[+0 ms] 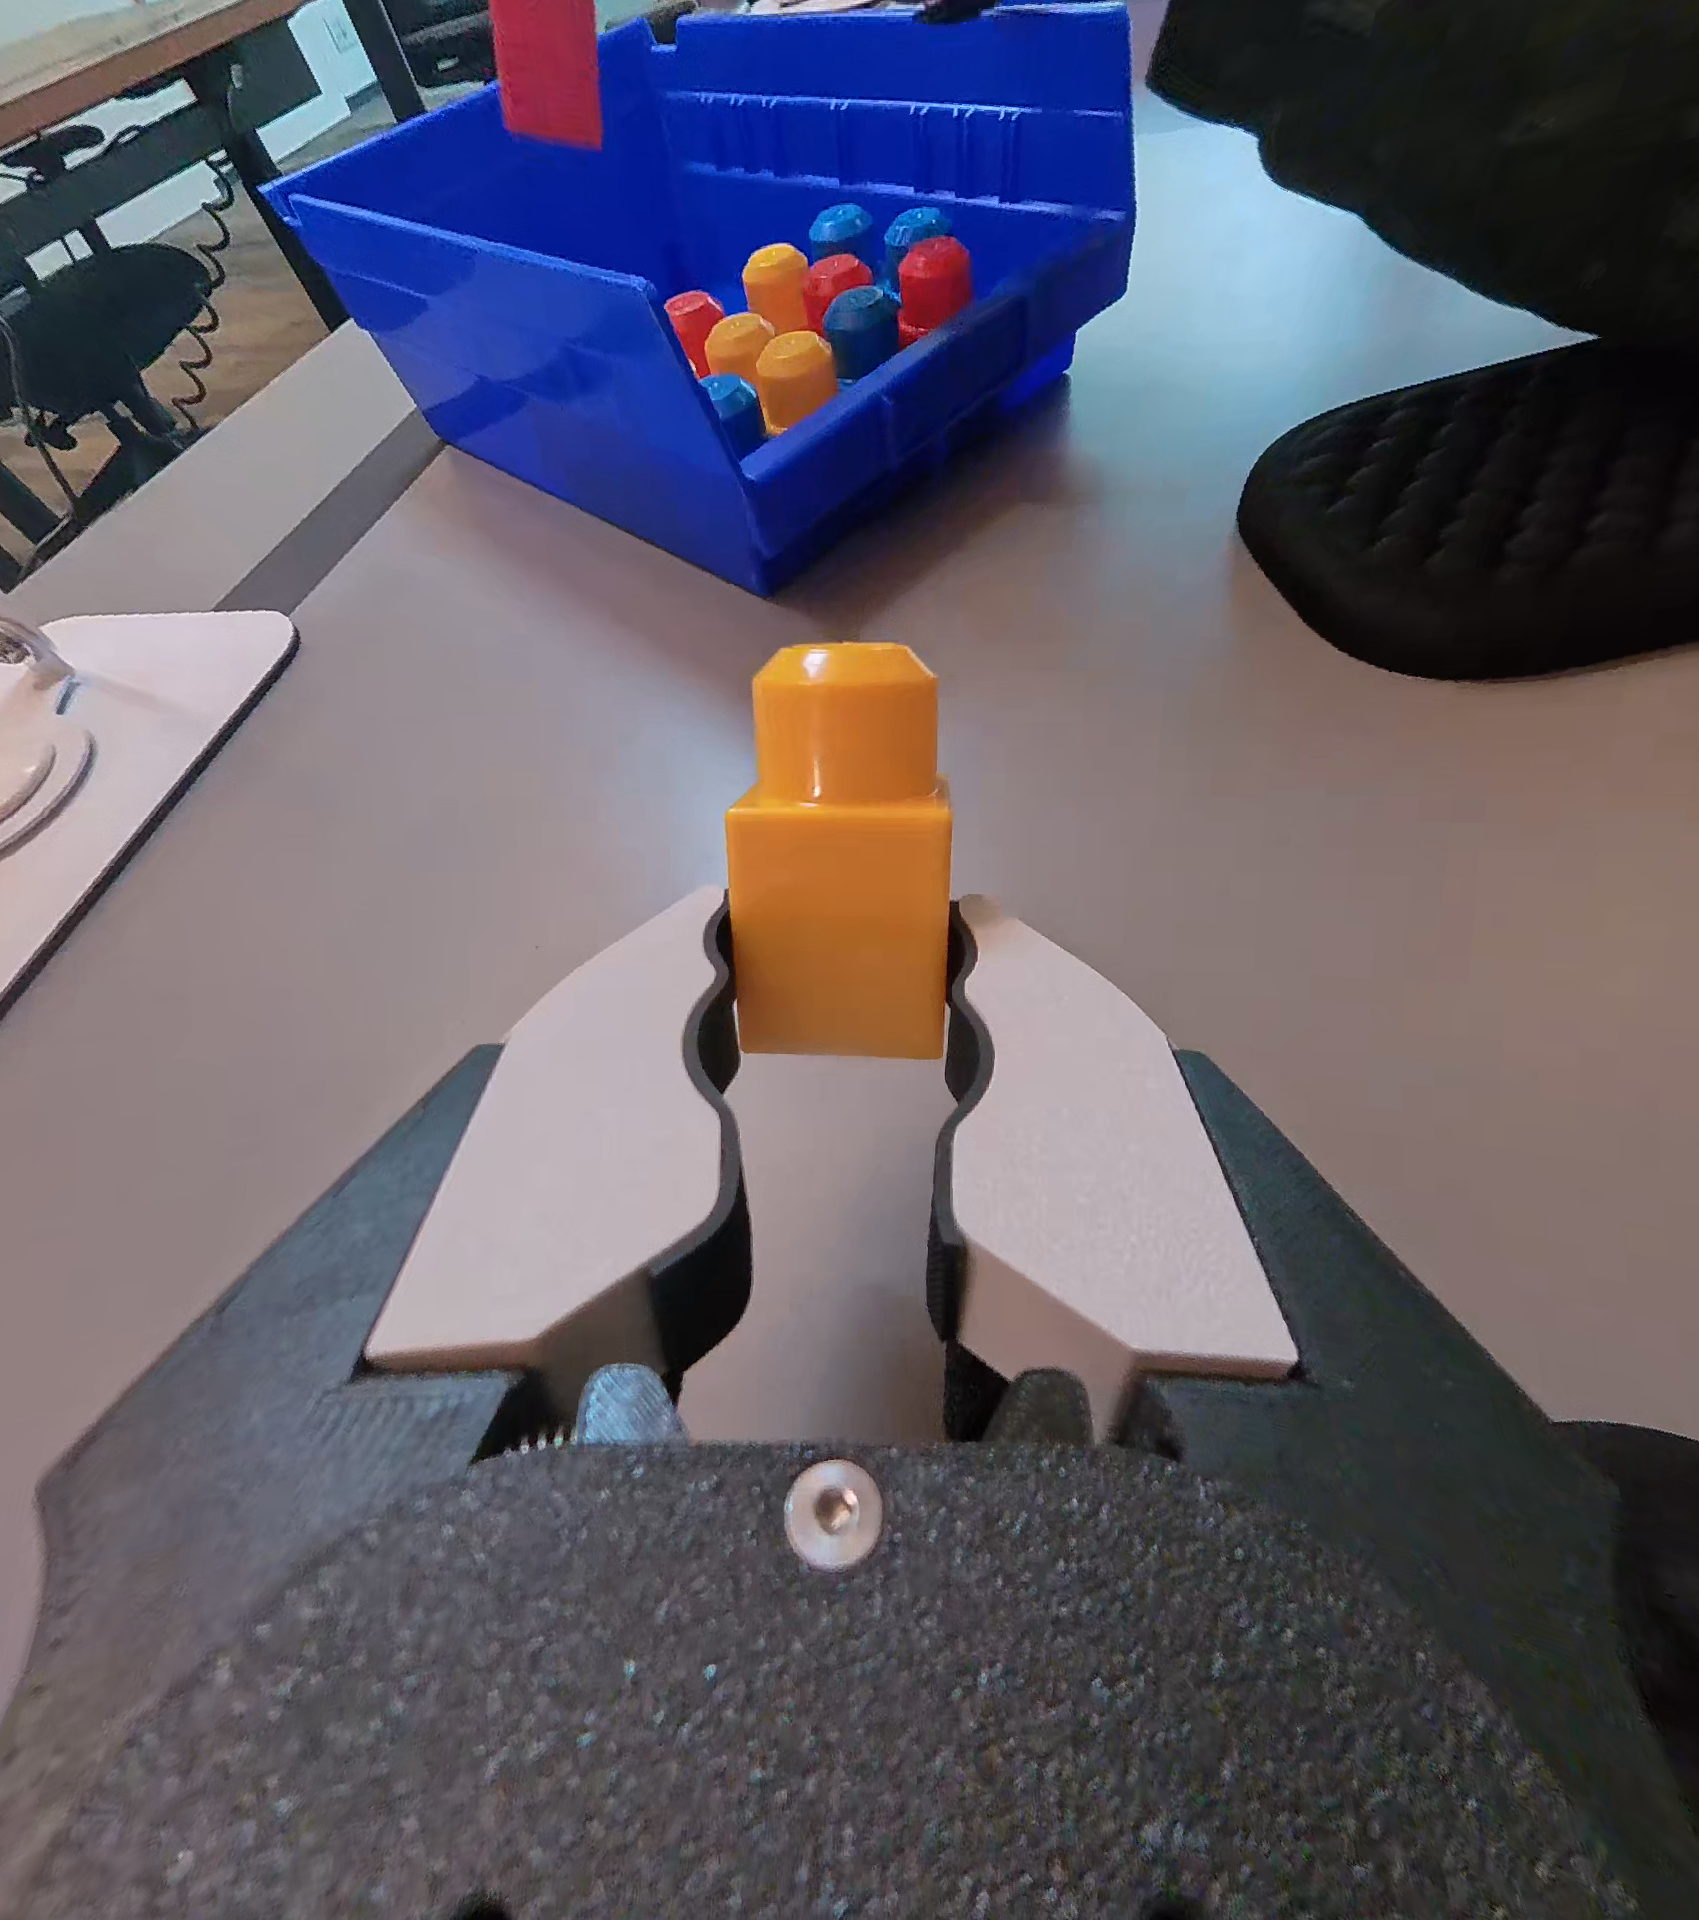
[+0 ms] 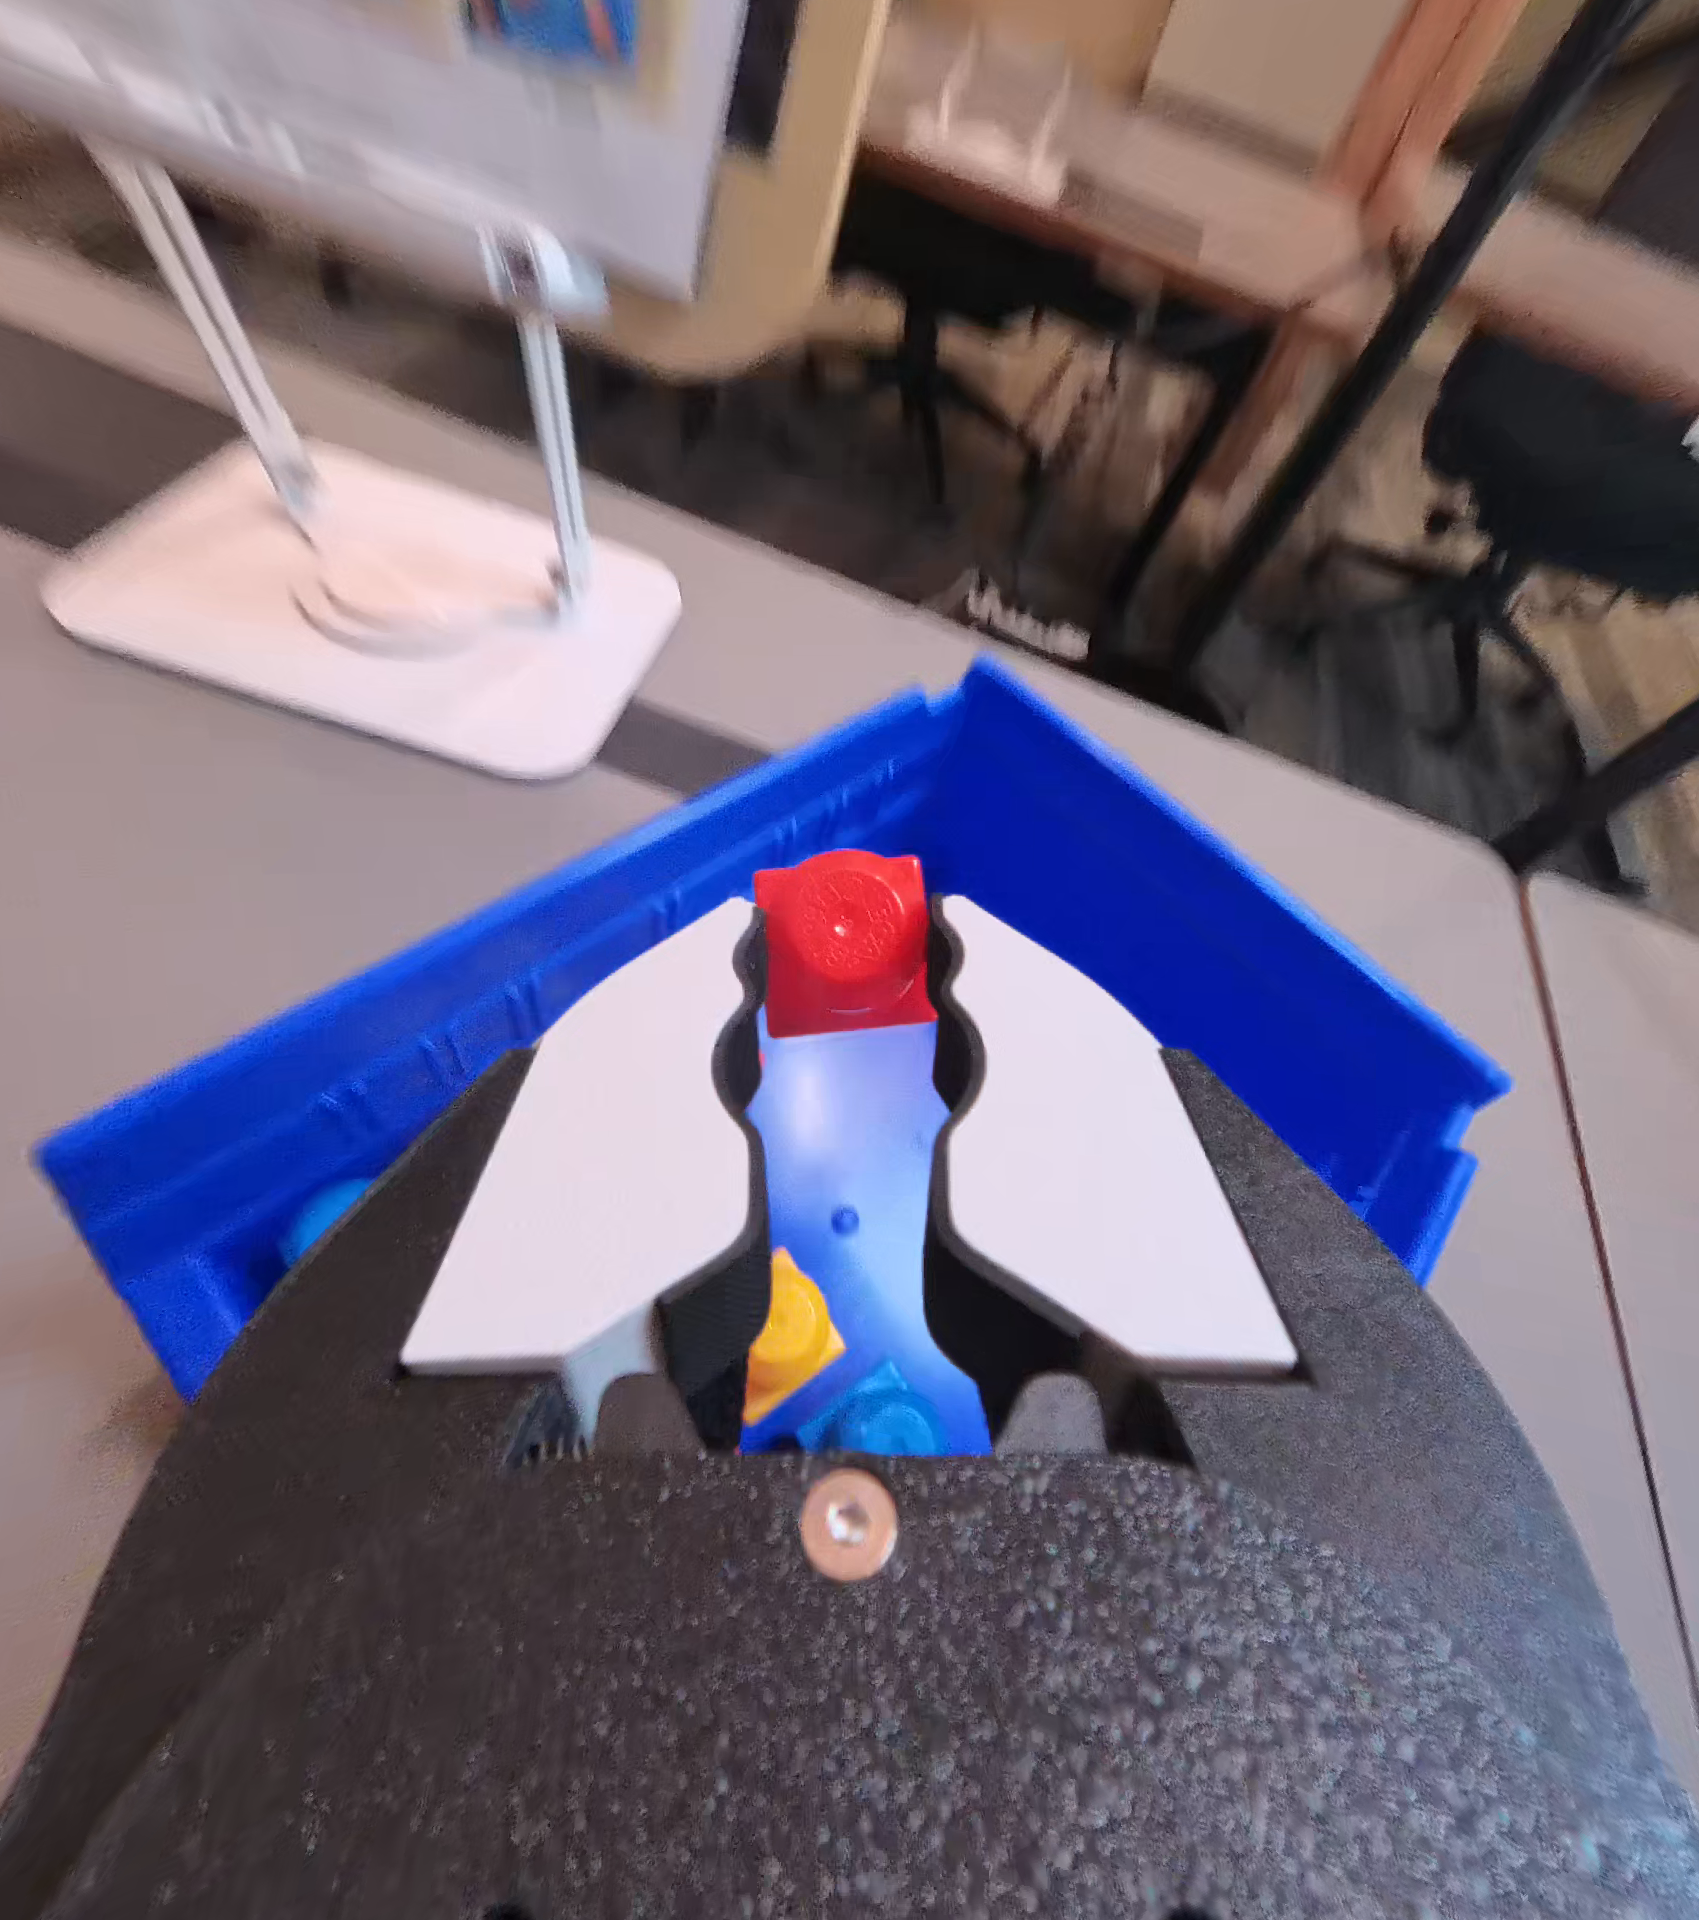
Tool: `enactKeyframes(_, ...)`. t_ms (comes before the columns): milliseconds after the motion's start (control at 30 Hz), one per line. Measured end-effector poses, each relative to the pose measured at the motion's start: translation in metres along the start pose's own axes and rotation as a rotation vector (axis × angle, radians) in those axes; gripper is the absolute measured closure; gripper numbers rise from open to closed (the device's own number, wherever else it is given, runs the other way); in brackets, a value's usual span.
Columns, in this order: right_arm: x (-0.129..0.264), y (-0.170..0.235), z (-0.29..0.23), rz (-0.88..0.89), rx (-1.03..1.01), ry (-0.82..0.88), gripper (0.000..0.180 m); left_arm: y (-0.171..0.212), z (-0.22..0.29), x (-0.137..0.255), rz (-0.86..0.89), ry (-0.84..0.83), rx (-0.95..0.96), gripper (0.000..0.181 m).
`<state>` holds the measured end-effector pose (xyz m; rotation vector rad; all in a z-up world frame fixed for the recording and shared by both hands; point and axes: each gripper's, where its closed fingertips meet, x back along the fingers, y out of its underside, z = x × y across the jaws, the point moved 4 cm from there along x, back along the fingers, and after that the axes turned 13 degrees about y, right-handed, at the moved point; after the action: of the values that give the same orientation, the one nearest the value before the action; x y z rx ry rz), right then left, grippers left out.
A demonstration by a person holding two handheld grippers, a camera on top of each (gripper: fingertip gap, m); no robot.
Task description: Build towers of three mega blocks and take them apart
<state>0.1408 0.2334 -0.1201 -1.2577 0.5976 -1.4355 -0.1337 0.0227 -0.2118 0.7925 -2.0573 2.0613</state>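
Two blocks are held at once. An orange block (image 1: 837,883) is pinched upright between the nearly closed left tongs (image 1: 837,966) at frame centre, low over the desk (image 1: 1344,935). A red block (image 2: 843,943) is clamped, stud toward the camera, in the narrowed right tongs (image 2: 843,966) above the blue bin (image 2: 1136,883), where more blocks (image 1: 803,312) are stored. Misalignment is judged the main risk: the right view is blurred, and a tilted red block could be jammed or knocked loose during stacking.
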Motion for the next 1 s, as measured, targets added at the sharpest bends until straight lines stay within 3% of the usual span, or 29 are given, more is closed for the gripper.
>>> enactKeyframes(233, -0.048, 0.055, -0.017, -0.44, 0.109, -0.086, 0.15, 0.003, -0.001, -0.002, -0.008, -0.002, 0.003, 0.144)
enactKeyframes(333, -0.054, 0.073, -0.026, -0.524, 0.1, -0.132, 0.15, 0.005, -0.001, -0.003, -0.01, 0.001, 0.005, 0.144)
enactKeyframes(533, -0.051, 0.077, -0.028, -0.51, 0.071, -0.184, 0.144, 0.005, 0.001, -0.006, -0.005, 0.001, 0.0, 0.144)
enactKeyframes(667, -0.045, 0.061, -0.024, -0.384, 0.075, -0.152, 0.129, 0.005, 0.002, -0.007, -0.004, -0.002, -0.01, 0.144)
enactKeyframes(767, -0.012, 0.018, -0.041, -0.101, 0.151, -0.22, 0.126, 0.004, 0.001, -0.006, 0.013, -0.014, -0.021, 0.144)
enactKeyframes(867, 0.054, -0.008, -0.103, 0.105, 0.298, -0.557, 0.127, 0.0, 0.001, -0.005, 0.048, -0.02, -0.03, 0.144)
enactKeyframes(1000, 0.127, 0.008, -0.197, 0.201, 0.497, -0.969, 0.127, -0.003, 0.005, -0.005, 0.074, -0.002, -0.036, 0.144)
